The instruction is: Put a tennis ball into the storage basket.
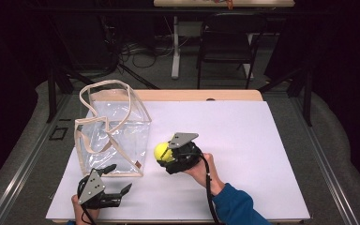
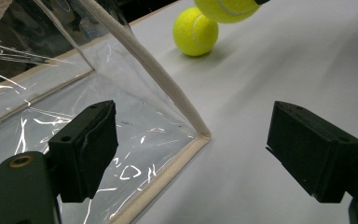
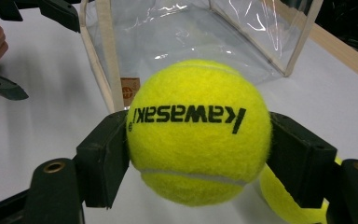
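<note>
Near the middle of the white table [image 1: 243, 140], right gripper [image 1: 165, 154] is clamped on a tennis ball [image 3: 199, 130], jaws pressing its left and right sides across the widest part, ball lifted just off the surface. A second tennis ball [image 2: 195, 31] lies on the table right under and behind it, partly seen at the lower right of the right gripper view. Clear bag [image 1: 115, 136] stands upright just left of the held ball, mouth up, cream straps [image 1: 108, 89] looped above. Left gripper [image 1: 115, 180] sits at the near left, jaws wide apart and holding nothing, one jaw close by the bag's near corner edge [image 2: 186, 116], not touching as far as I can tell.

Handling guess: ball is light, fuzzy felt gives good grip, springy so it squashes a bit and will bounce or roll if dropped. Grab across the middle, as now. Bag is thin floppy plastic, slippery, likely to tip or slide; the stiffer cream trim or a strap is the better place to hold.
</note>
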Available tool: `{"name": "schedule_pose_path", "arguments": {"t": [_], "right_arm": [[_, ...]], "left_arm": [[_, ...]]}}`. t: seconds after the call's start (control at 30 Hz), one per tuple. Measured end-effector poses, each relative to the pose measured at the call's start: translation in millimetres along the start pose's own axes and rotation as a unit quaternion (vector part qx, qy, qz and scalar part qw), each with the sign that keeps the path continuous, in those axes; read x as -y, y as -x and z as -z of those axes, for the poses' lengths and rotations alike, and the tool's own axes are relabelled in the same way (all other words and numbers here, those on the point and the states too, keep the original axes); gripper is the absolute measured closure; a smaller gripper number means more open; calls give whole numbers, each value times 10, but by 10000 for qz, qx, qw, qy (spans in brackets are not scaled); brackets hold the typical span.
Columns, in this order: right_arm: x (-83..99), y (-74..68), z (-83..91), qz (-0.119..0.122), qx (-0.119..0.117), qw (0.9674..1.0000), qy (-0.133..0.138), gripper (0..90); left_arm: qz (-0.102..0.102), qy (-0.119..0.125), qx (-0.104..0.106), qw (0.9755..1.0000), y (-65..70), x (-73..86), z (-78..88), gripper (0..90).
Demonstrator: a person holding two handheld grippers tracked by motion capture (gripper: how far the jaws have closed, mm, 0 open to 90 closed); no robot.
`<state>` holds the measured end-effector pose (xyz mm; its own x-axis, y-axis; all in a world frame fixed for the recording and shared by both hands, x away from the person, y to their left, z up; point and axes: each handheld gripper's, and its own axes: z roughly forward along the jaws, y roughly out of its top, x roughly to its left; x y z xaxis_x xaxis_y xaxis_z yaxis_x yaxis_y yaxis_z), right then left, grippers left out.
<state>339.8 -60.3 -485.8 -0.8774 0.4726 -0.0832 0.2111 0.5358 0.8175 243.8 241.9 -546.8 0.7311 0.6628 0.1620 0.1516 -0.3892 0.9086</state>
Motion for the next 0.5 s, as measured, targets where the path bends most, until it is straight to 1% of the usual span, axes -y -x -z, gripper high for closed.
{"name": "schedule_pose_path", "arguments": {"t": [0.3, 0.5], "right_arm": [[-38, 42, 56, -4, 77, 9999, 104, 259], [-64, 59, 75, 13, 92, 9999, 123, 259]], "left_arm": [[-15, 1, -13, 10000, -1, 0, 2, 160], [-5, -7, 1, 10000, 0, 0, 1, 160]]}}
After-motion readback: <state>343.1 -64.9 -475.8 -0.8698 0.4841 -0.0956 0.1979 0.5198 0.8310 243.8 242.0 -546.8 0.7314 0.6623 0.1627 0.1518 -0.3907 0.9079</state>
